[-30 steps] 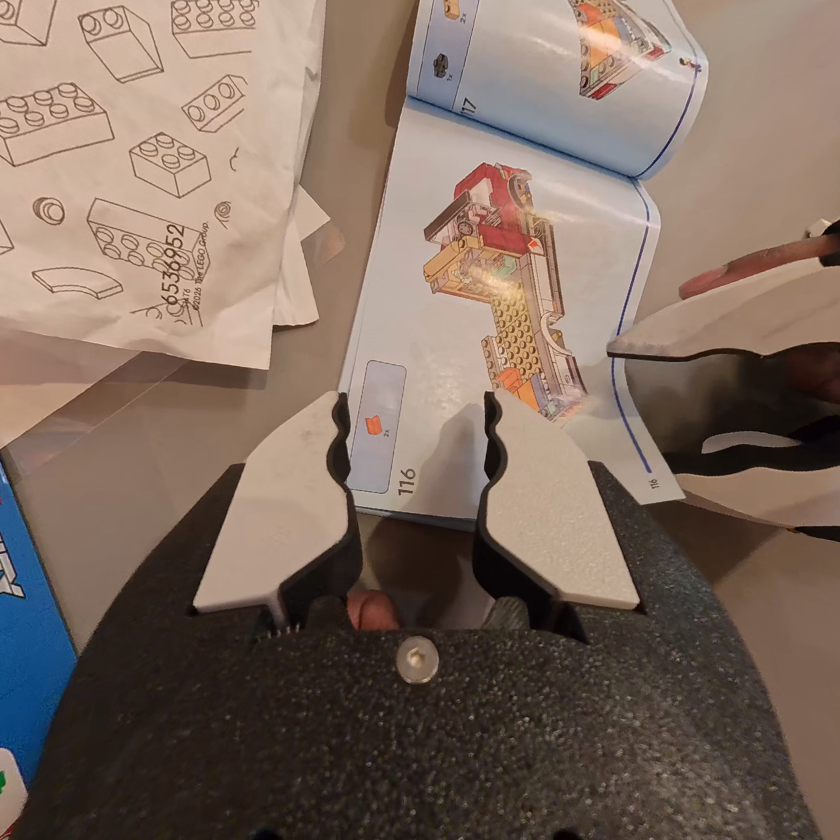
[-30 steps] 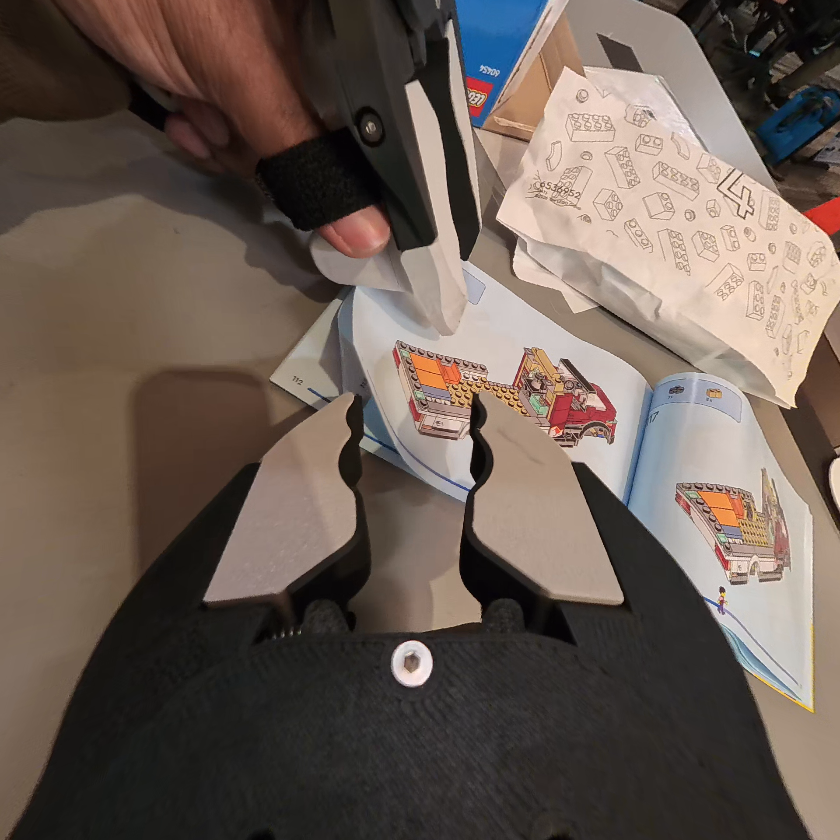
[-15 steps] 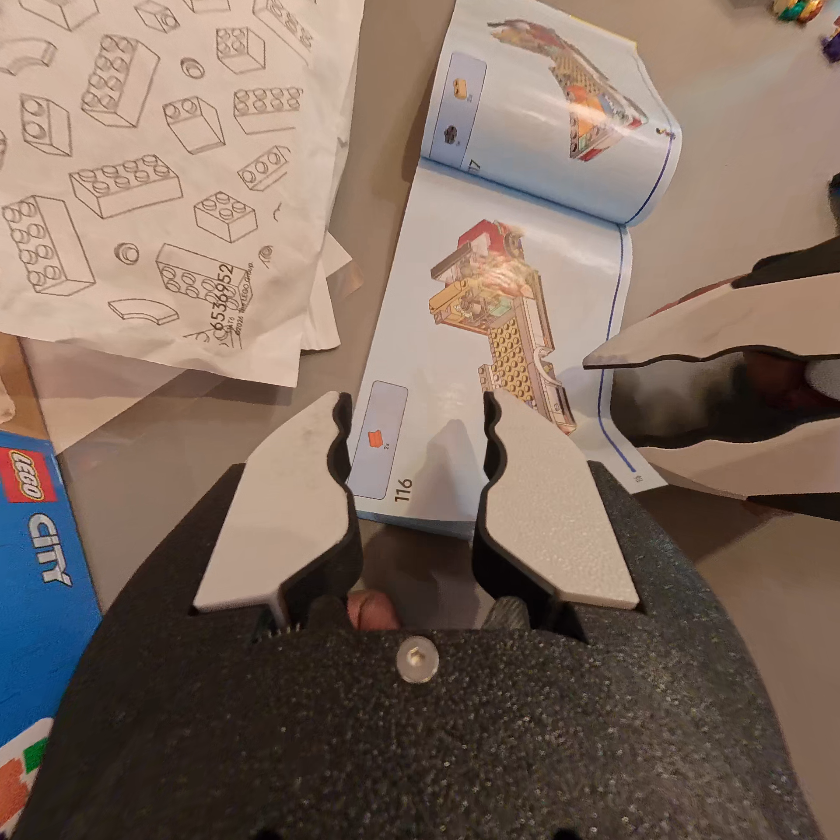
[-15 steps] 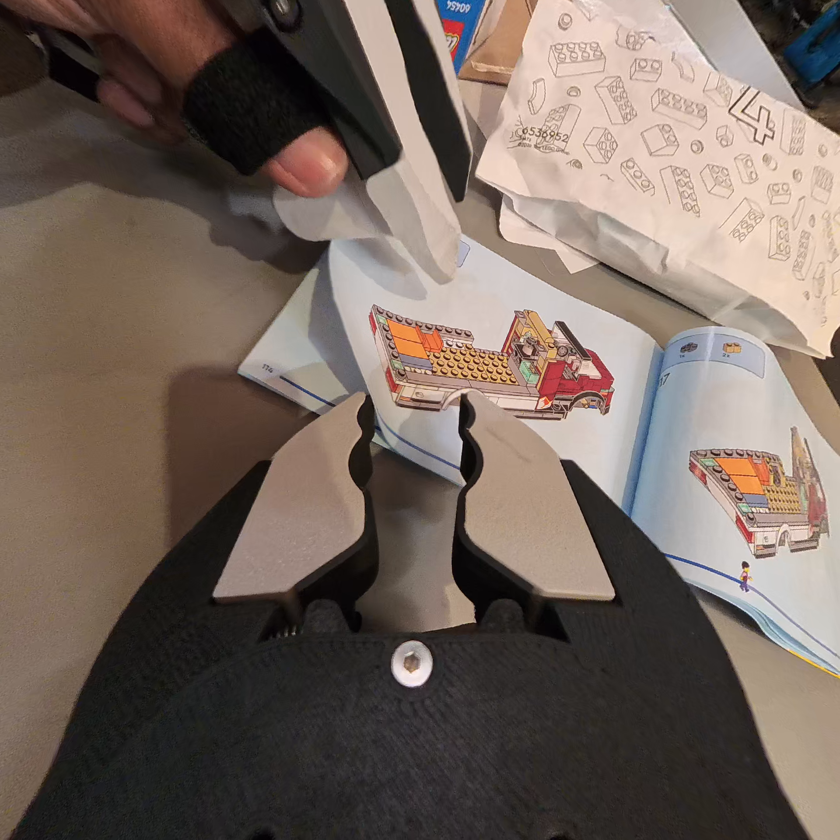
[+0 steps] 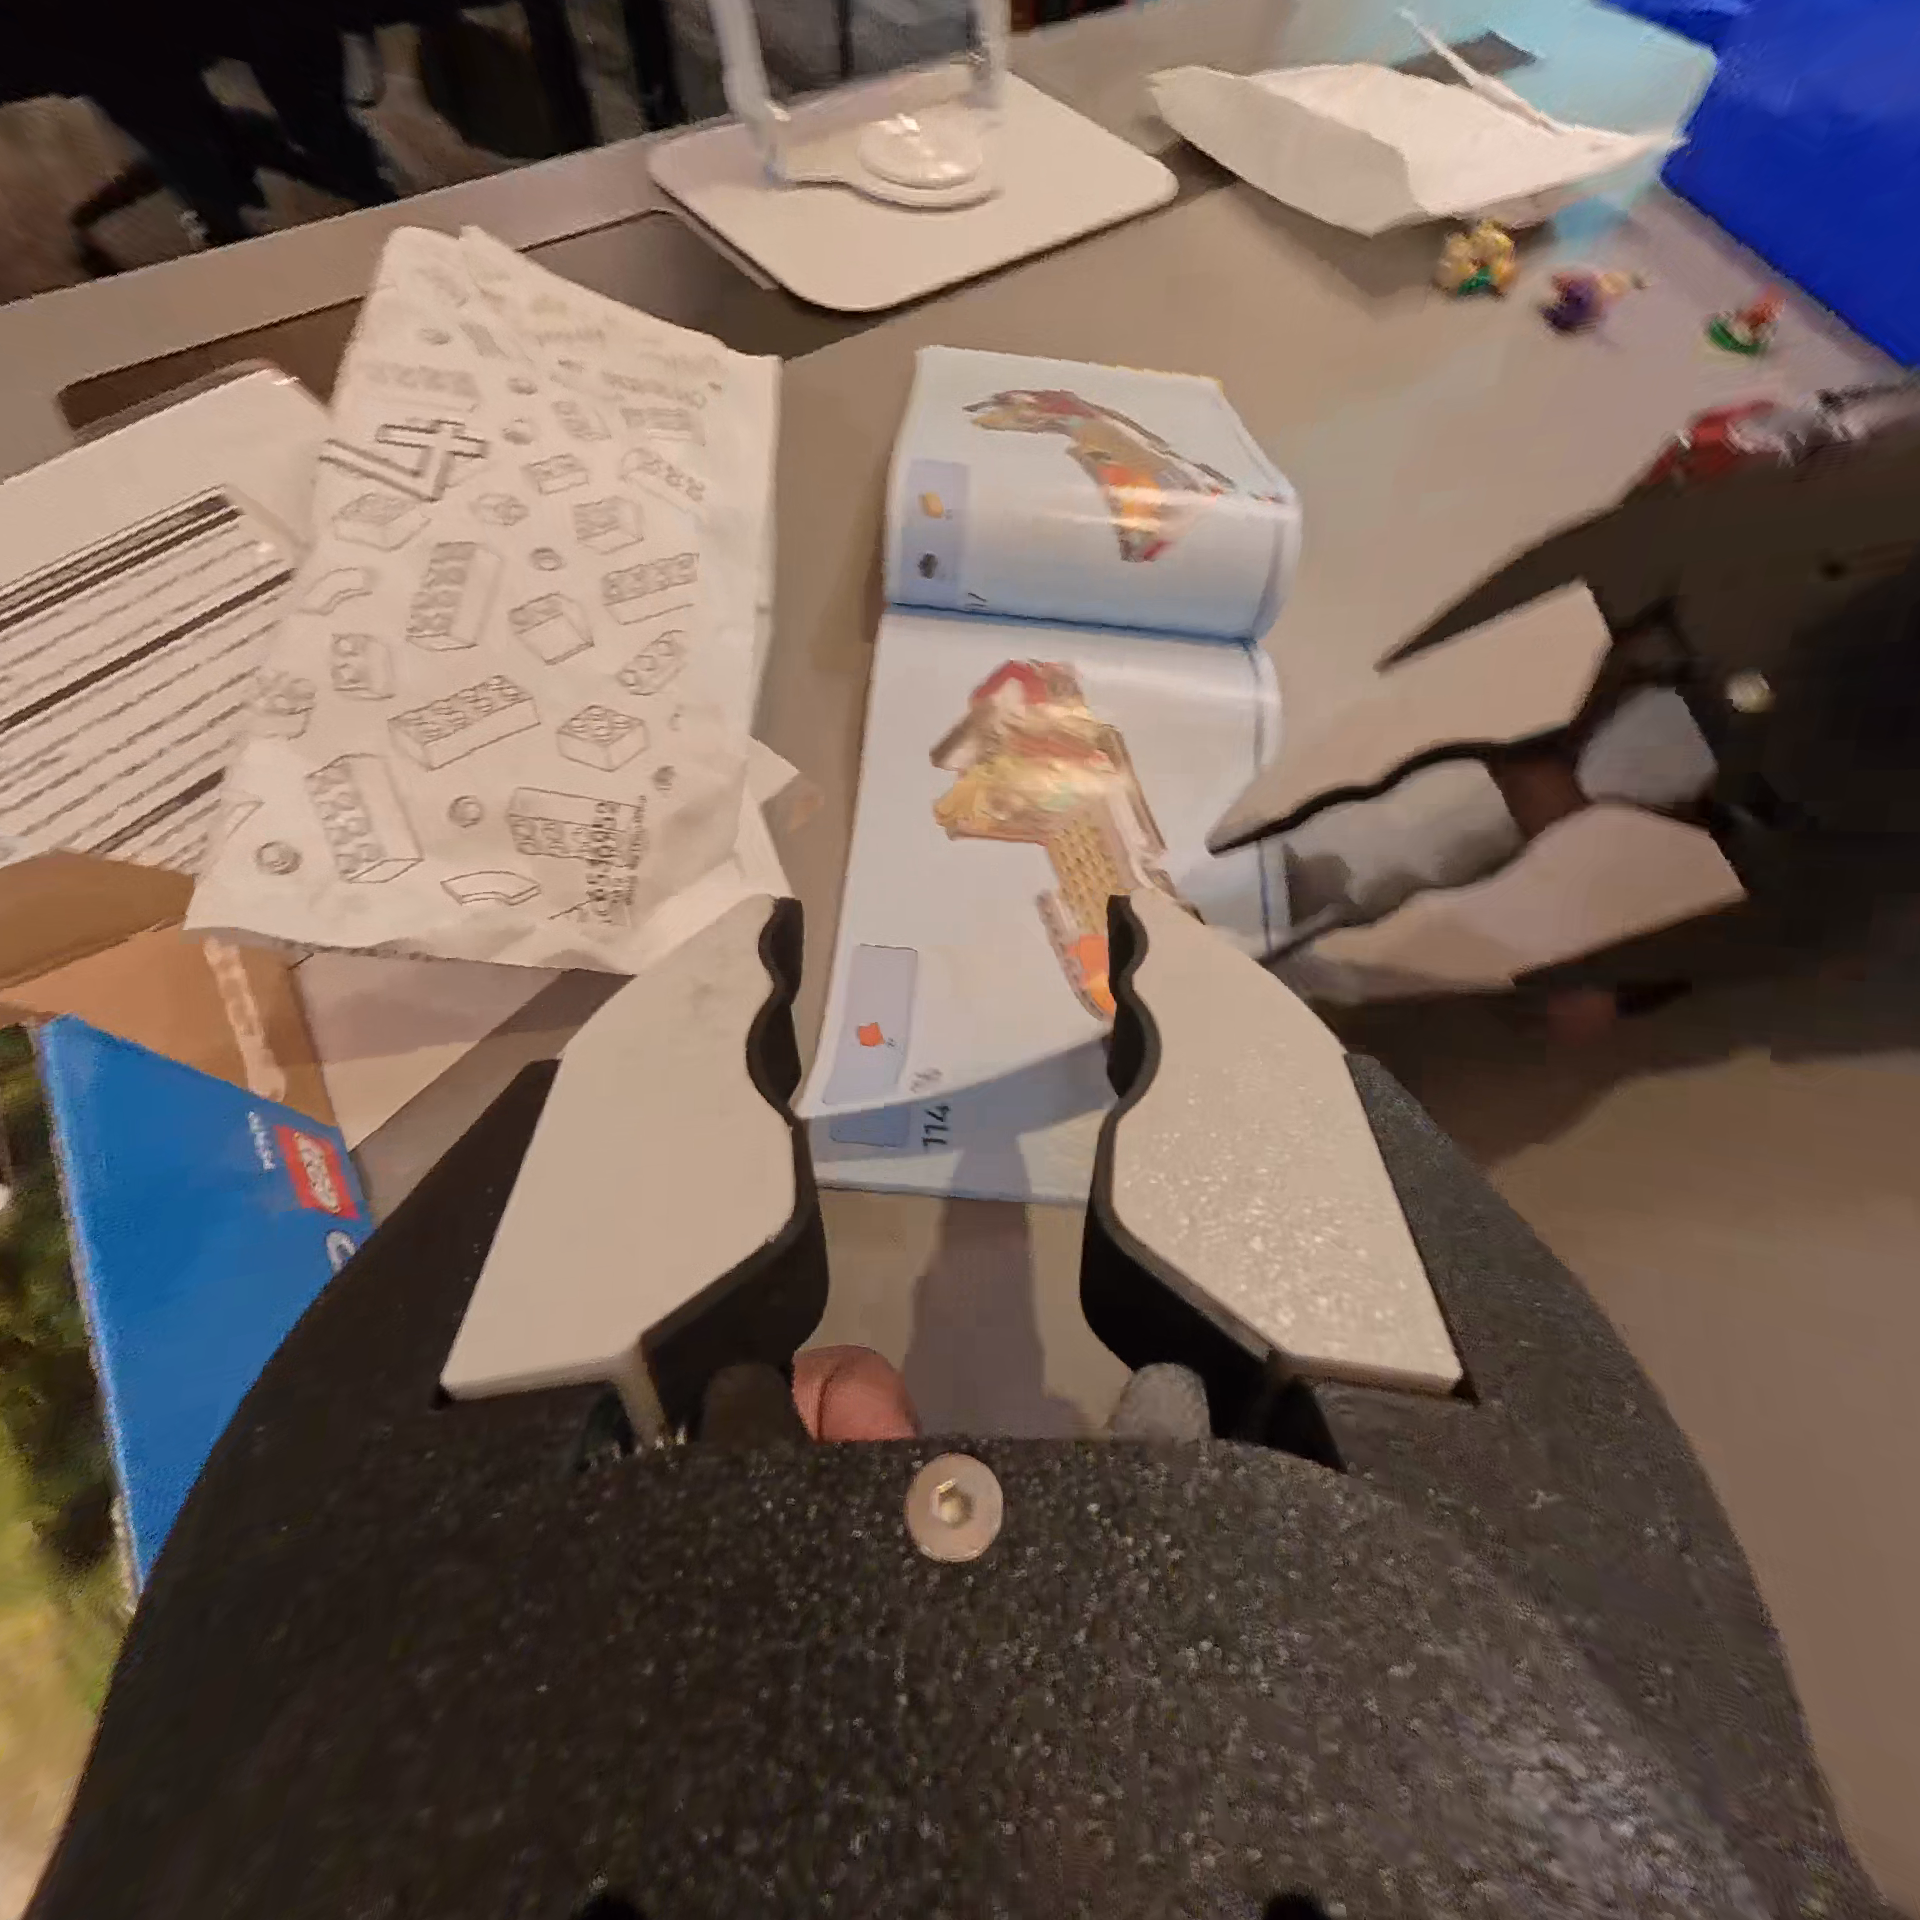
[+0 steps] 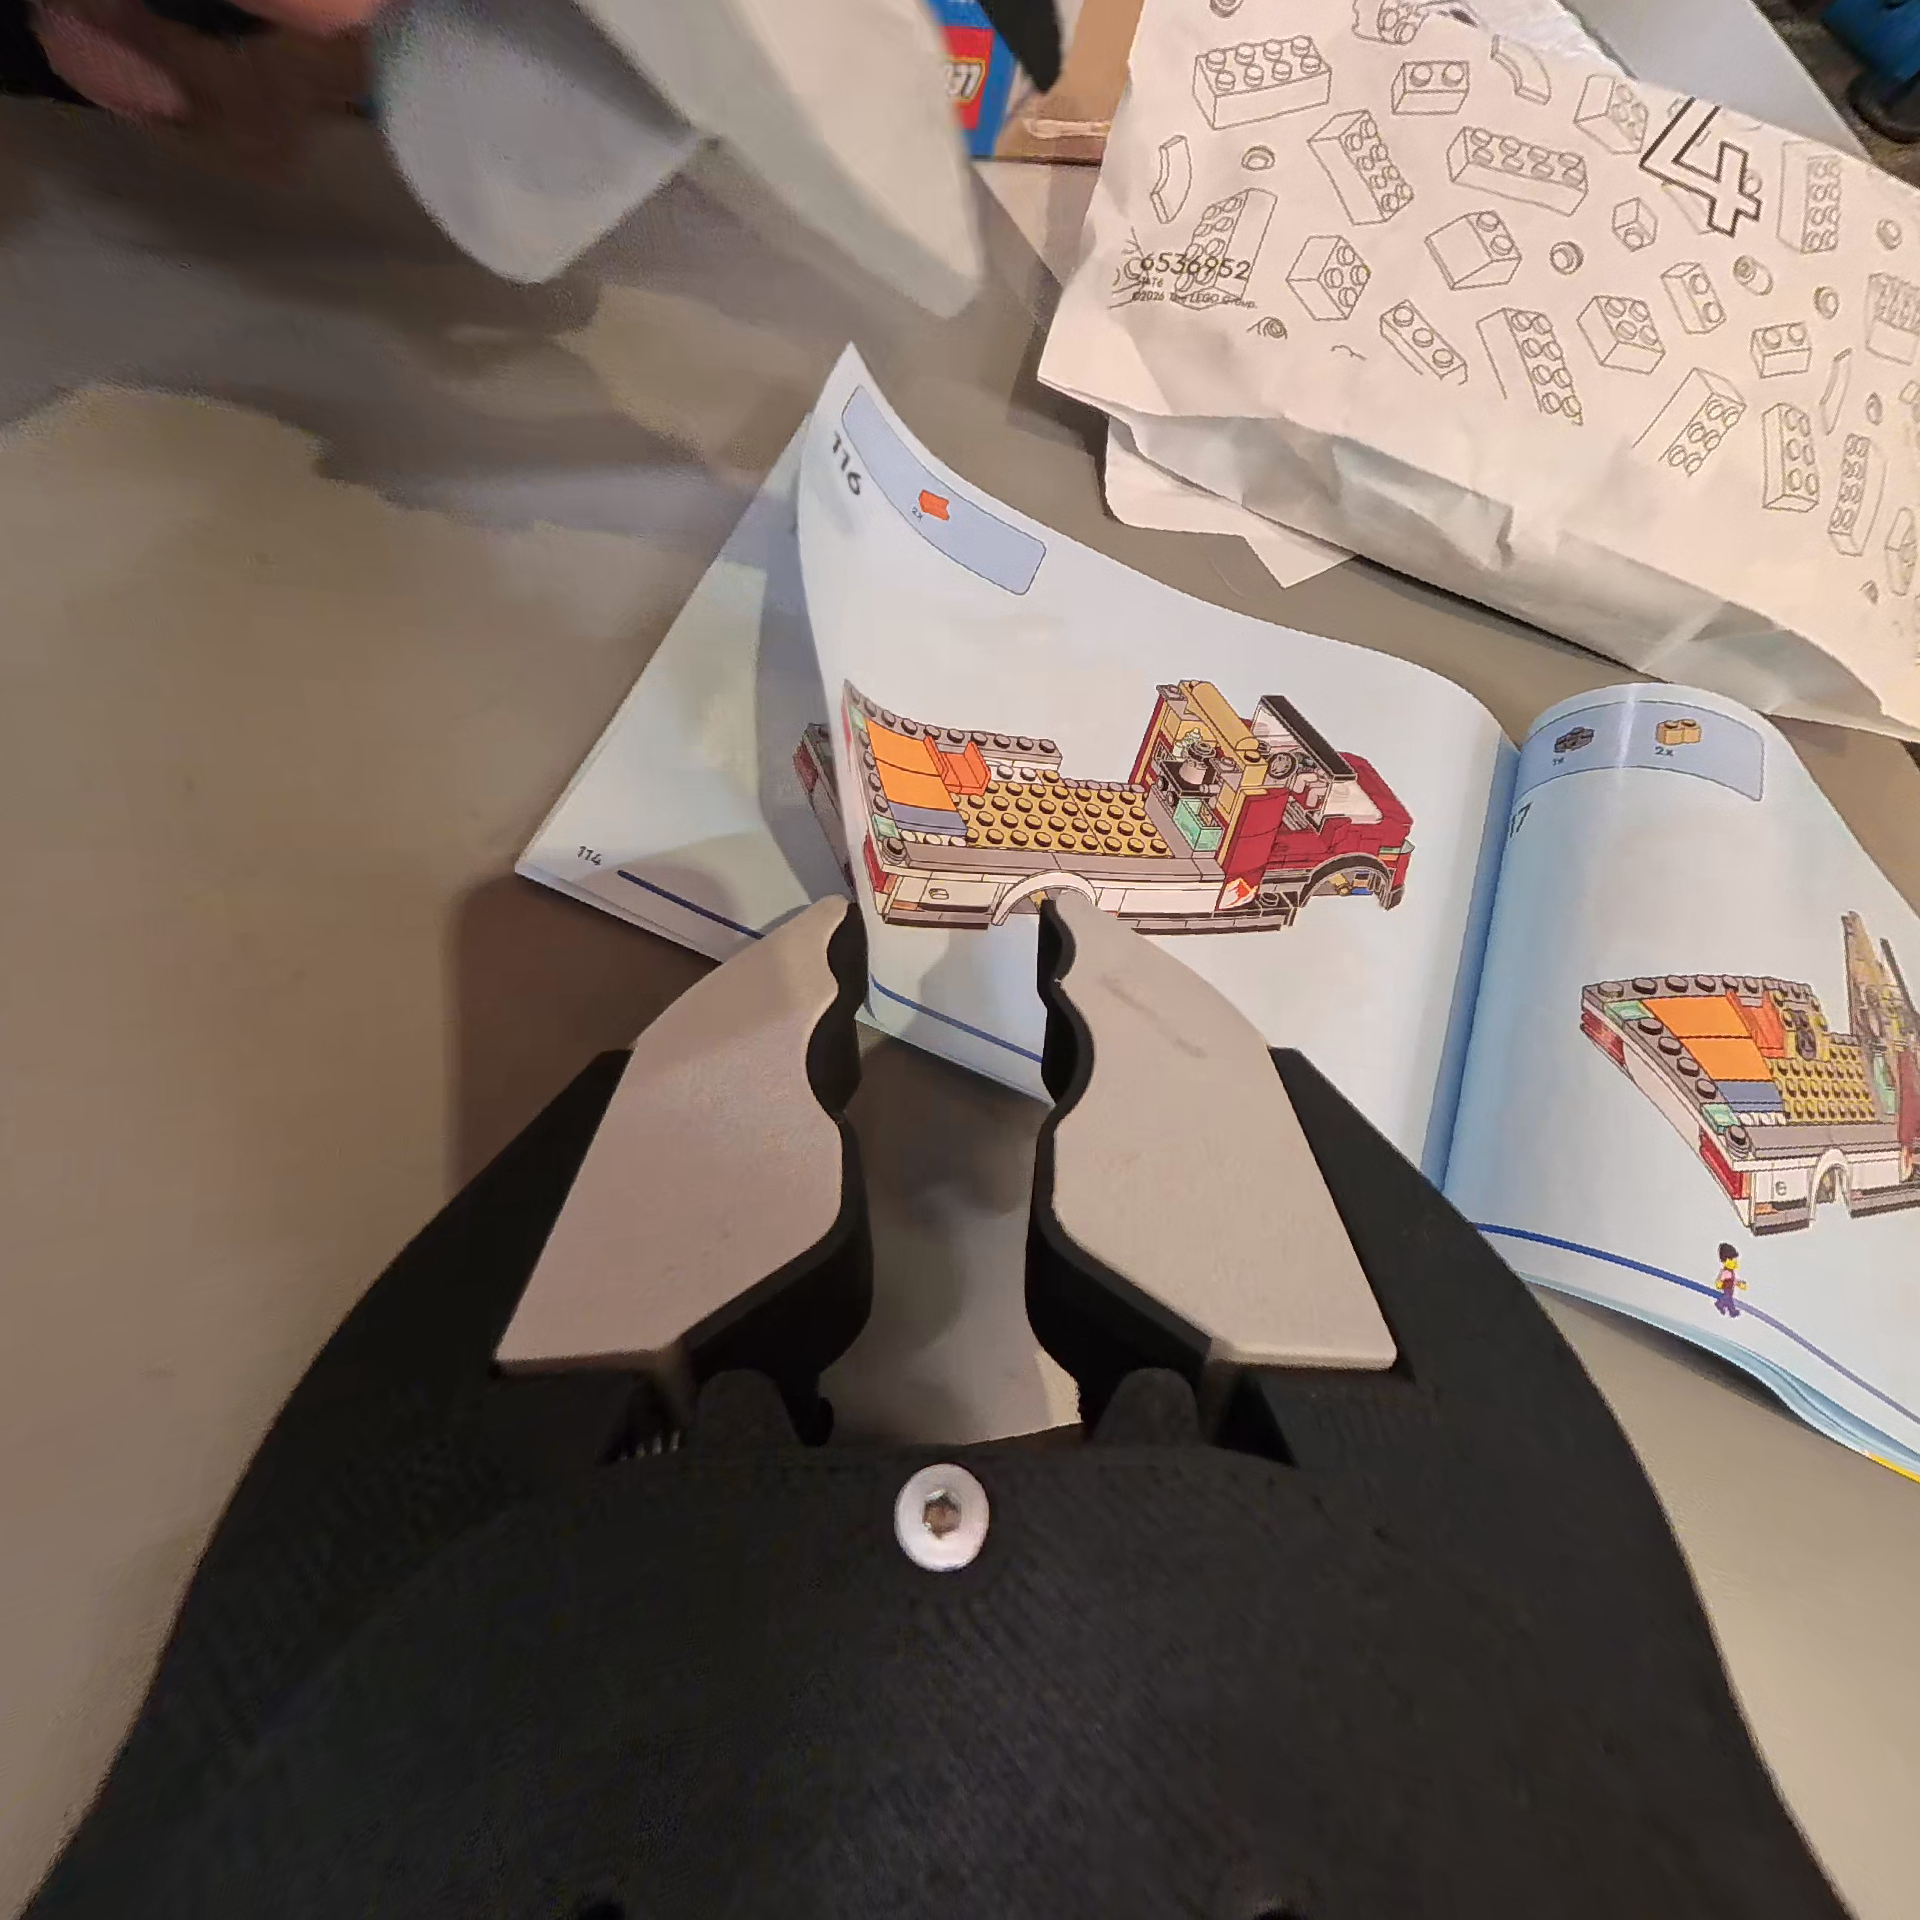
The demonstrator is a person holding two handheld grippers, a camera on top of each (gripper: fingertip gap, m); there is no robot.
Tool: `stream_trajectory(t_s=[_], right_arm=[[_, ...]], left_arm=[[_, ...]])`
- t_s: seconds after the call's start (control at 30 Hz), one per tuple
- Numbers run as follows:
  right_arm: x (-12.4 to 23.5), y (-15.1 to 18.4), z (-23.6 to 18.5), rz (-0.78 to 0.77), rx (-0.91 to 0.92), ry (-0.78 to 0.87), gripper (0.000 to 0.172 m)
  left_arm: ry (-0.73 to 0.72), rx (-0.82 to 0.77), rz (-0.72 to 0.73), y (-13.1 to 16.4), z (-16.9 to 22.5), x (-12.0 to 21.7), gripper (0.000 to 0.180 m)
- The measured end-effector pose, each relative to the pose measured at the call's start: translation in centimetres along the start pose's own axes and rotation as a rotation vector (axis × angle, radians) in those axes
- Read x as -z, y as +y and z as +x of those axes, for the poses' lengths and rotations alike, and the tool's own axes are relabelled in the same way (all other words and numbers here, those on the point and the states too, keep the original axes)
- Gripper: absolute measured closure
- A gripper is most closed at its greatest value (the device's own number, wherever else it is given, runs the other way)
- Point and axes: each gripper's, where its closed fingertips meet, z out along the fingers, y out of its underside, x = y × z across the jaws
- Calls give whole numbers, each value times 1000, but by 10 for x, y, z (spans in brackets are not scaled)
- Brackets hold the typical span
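An open building-instruction booklet with pictures of a red truck lies on the grey table. My left gripper is open and empty, held above the booklet's near edge. In the right wrist view my right gripper is open, with its fingertips at the bottom edge of a page that curls up off the booklet. The page's free edge stands by the left fingertip, and the pads do not press on it. The page beneath shows. The right gripper also shows in the left wrist view, and the left gripper, blurred, in the right wrist view.
A crumpled white paper bag printed with brick drawings lies left of the booklet. A blue box and a striped white box are farther left. A white stand base, another paper bag and small coloured pieces sit at the back. There is about 10 cm between the tips of the two grippers.
My left gripper has risen and drawn back from the booklet, still open. My right gripper's jaws have narrowed and moved in on the page, which now curls up and bares the page beneath.
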Motion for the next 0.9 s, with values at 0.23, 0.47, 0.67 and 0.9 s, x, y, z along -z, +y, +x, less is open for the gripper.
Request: stream_trajectory(t_s=[0.23,0.47,0.67,0.9], right_arm=[[0,0,1,5,-16,-3,141],[1,-3,-3,23,-14,-20,141],[1,-5,-22,37,61,-68,131],[0,-6,-28,40,104,-58,129]], left_arm=[[11,-183,-188,36,11,-5,112],[-66,-93,-253,48,-8,-9,106],[-90,-93,-362,68,-12,-15,103],[-101,-107,-387,73,-13,-15,96]])
